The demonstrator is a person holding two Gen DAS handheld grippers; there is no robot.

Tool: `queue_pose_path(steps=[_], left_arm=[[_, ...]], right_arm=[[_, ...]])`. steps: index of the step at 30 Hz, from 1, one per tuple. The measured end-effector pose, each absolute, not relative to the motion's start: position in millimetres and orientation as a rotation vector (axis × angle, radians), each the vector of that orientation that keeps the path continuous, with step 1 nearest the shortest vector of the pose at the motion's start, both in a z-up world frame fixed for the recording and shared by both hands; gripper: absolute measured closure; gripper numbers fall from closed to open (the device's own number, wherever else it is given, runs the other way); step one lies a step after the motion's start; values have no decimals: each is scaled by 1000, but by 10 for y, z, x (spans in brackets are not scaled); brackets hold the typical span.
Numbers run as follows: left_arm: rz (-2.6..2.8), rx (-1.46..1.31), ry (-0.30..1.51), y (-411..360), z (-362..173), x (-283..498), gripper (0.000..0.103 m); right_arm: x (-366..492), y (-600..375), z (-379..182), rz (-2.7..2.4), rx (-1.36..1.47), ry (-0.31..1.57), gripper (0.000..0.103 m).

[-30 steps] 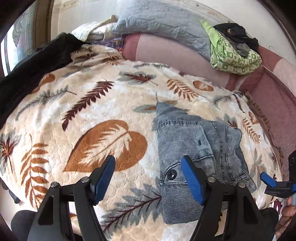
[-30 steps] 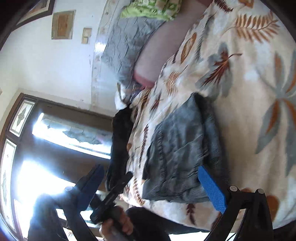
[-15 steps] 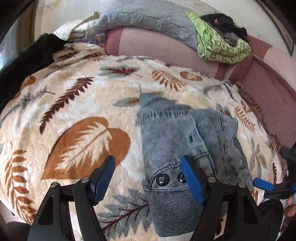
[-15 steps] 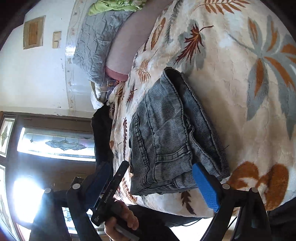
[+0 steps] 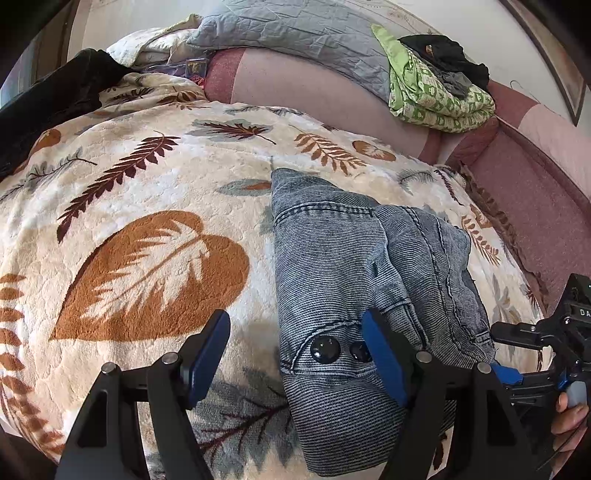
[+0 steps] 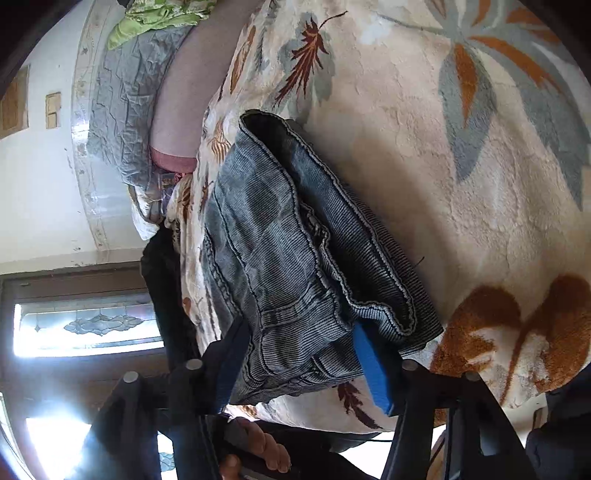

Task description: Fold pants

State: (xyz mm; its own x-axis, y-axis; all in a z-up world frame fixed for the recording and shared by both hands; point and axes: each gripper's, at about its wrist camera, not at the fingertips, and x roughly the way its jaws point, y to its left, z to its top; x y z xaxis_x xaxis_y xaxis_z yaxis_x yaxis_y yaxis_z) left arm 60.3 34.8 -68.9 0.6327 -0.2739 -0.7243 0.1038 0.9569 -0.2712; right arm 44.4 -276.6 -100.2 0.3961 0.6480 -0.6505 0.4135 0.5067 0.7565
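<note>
One leaf-print blanket [image 5: 155, 206], grey pillow [image 5: 295, 33], stained-glass window [image 6: 88, 325]

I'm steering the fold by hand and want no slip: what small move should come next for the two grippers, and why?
Probably let the right gripper finish closing on the jeans: its jaws are closing with the near denim edge between them. The left gripper is open, one finger over the waistband by the buttons, so it likely grips next.

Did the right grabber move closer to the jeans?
Yes. The right gripper came down to the folded jeans on the leaf blanket; its jaws are closing around their near edge.
</note>
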Motion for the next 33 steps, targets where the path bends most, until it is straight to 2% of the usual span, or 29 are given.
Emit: queue_pose_path(steps=[1,3,6,13,16,19,21,22,25,29,30,33], left_arm=[[-216,-208,859,340,-690,597,28],[-211,-192,852,326,-688,585,28],[-208,-177,842,322,-688,570,28],[-221,-181,830,340,-665,554,26],[-233,-182,802,382,-547,483,26],[-198,-170,678,442,-339,330,26],[-188,-170,631,468,-260,283,26],[-188,-157,642,445,-280,304,26],[-229,31,858,99,-704,489,25],[-195,148,794,-49,-666,402,26],[-196,152,784,-45,-678,392,25],[-198,109,800,4,-685,412,25]], right_arm=[[465,-2754,-1002,178,1060,1231,60],[467,-2746,-1027,147,1008,1250,84],[458,-2693,-852,155,909,1205,95],[351,-2540,-210,167,681,1053,95],[242,-2564,-434,131,644,1089,95],[178,-2687,-855,99,682,1139,96],[175,-2698,-877,98,690,1120,96],[183,-2679,-849,97,675,1119,96],[201,-2665,-863,100,651,1130,96],[190,-2713,-803,117,679,1151,94],[177,-2736,-743,117,676,1157,90],[187,-2731,-382,140,632,1113,90]])
